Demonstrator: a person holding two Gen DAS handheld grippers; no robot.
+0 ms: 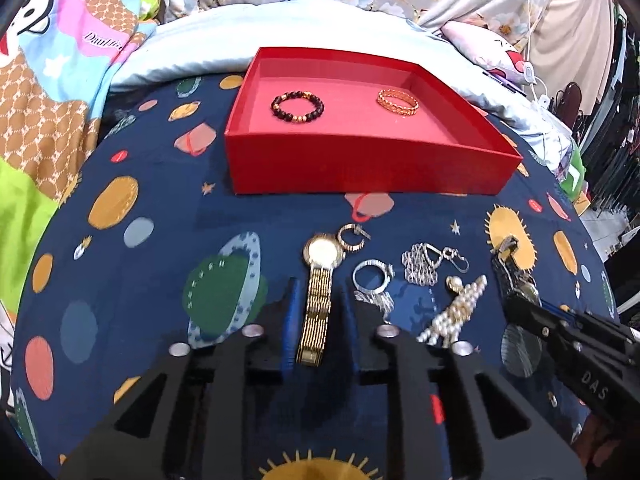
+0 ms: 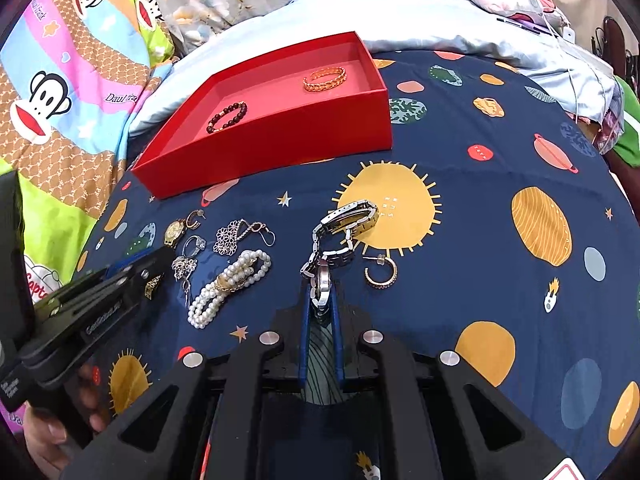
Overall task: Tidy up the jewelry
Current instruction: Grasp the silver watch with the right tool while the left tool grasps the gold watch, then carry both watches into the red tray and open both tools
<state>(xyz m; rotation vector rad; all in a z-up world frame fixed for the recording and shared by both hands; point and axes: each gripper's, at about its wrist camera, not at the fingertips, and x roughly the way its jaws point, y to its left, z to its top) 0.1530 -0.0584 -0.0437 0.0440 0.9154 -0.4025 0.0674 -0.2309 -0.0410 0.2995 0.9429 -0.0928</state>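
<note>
A red box [image 1: 372, 168] [image 2: 280, 140] on the space-print cloth holds a dark beaded bracelet [image 1: 298, 106] and a gold bangle [image 1: 398, 101]. Nearer lies a gold watch [image 1: 322, 254] [image 2: 175, 232]. Its strap runs between the fingers of my left gripper [image 1: 320, 282] [image 2: 168, 254]. The jaws stand narrow around the strap, with a thin gap on each side, so they are open. My right gripper [image 2: 321, 294] [image 1: 506, 256] is shut on a silver watch [image 2: 324, 280] held edge-on. Its bracelet [image 2: 352, 216] trails forward onto the cloth.
Between the grippers lie a gold hoop earring [image 1: 352, 236], a silver ring [image 1: 372, 276], a silver flower chain [image 1: 420, 264] and a pearl bracelet [image 1: 452, 316]. Another hoop earring [image 2: 382, 272] lies right of the silver watch. Pillows and bedding ring the cloth.
</note>
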